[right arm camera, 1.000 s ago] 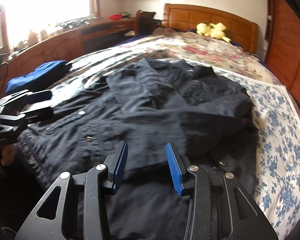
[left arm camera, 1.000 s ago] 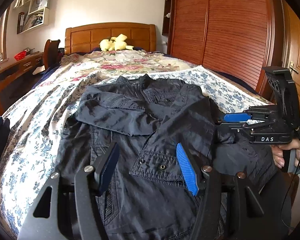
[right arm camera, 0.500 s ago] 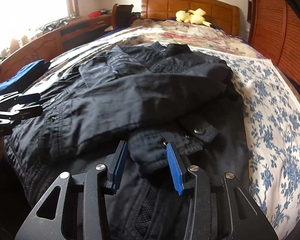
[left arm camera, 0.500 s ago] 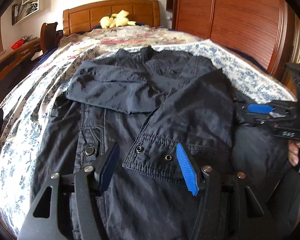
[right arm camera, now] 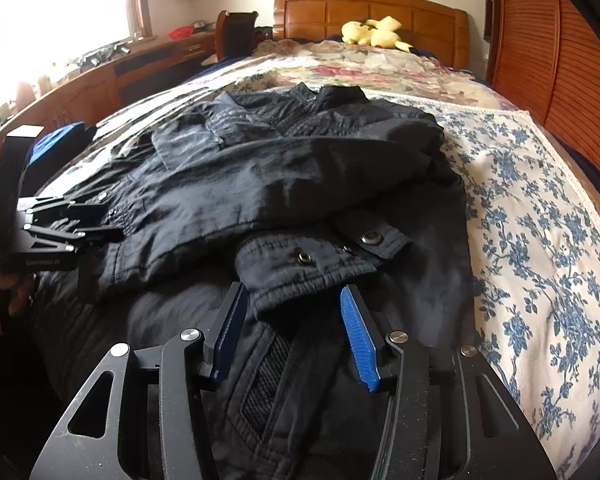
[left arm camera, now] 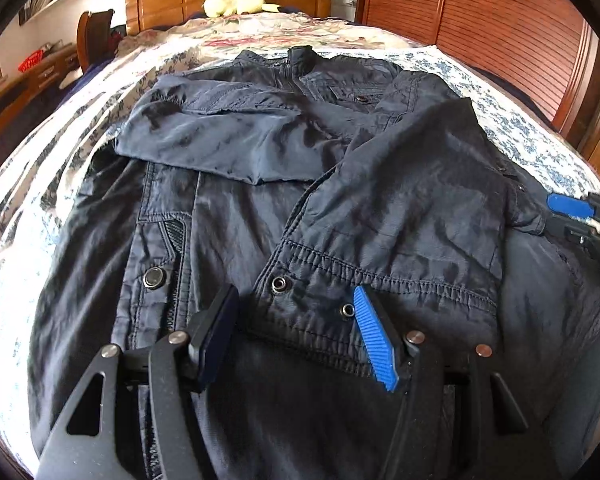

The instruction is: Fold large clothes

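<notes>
Both grippers dropped in close over the jacket (left arm camera: 260, 208), low in frame. Left gripper (left arm camera: 296, 328) and right gripper (right arm camera: 292, 328) are spread wide, holding nothing. Guessing the hem fold's next.

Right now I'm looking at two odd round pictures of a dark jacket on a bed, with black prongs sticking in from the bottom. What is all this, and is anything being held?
There is no robot here. A person holds a two-finger gripper in each hand, and each gripper carries a wide-angle camera looking forward along its fingers, hence the round, bulging pictures.

One picture is from the left gripper, the other from the right gripper. The blue pads are the insides of the fingers. Each camera also catches the other tool at the edge of its view.

A dark jacket lies on the flowered bedspread, both sleeves folded across its front. A yellow plush toy sits by the headboard.

Nothing is held: both grippers are open, each with a sleeve cuff lying between its fingers.
</notes>
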`<state>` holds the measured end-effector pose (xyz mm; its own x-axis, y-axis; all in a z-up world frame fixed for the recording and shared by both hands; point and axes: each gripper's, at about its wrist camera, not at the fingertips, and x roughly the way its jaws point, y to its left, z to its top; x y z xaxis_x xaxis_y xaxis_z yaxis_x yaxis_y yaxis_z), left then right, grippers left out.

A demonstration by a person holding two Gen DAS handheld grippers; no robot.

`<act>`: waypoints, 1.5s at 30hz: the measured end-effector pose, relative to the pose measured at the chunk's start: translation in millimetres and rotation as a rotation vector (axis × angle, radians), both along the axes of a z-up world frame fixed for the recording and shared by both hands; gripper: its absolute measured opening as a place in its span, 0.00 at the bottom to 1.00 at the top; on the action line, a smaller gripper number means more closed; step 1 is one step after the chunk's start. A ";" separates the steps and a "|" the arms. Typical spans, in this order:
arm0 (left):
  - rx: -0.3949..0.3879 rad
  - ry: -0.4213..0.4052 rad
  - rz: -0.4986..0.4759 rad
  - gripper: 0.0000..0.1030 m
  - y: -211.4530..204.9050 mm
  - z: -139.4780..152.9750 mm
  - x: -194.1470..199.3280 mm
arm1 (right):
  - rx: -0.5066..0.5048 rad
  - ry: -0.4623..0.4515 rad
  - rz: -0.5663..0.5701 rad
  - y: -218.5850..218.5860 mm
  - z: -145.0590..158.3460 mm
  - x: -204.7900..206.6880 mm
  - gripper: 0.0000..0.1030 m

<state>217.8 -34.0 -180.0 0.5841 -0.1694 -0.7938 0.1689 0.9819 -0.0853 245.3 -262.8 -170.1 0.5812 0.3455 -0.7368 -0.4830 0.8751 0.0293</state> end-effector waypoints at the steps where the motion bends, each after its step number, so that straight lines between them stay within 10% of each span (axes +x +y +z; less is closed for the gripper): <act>1: -0.008 0.005 0.001 0.57 0.7 0.2 0.8 | -0.001 0.004 -0.002 -1.3 -0.8 -0.4 0.49; 6: -0.086 0.039 -0.001 0.55 7.9 -2.9 6.2 | 0.005 0.030 -0.018 -7.0 -4.6 -0.3 0.49; 12: -0.108 0.037 -0.041 0.26 4.1 -0.3 3.7 | -0.007 0.043 -0.014 -3.6 -5.5 -1.7 0.49; 19: -0.105 -0.157 0.022 0.13 23.3 42.1 -9.0 | -0.026 0.036 0.004 8.0 -2.1 -1.2 0.49; 27: -0.092 -0.208 0.105 0.13 62.9 60.6 -5.6 | -0.047 0.034 0.017 18.5 -0.9 2.0 0.49; 45: -0.098 -0.270 0.041 0.51 77.6 71.2 -51.5 | -0.050 0.024 0.021 31.9 0.3 -0.2 0.49</act>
<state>166.4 43.6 -108.8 0.7799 -0.2092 -0.5899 0.1584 0.9778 -0.1372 245.0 -230.9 -169.8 0.5563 0.3200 -0.7669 -0.5010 0.8655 -0.0023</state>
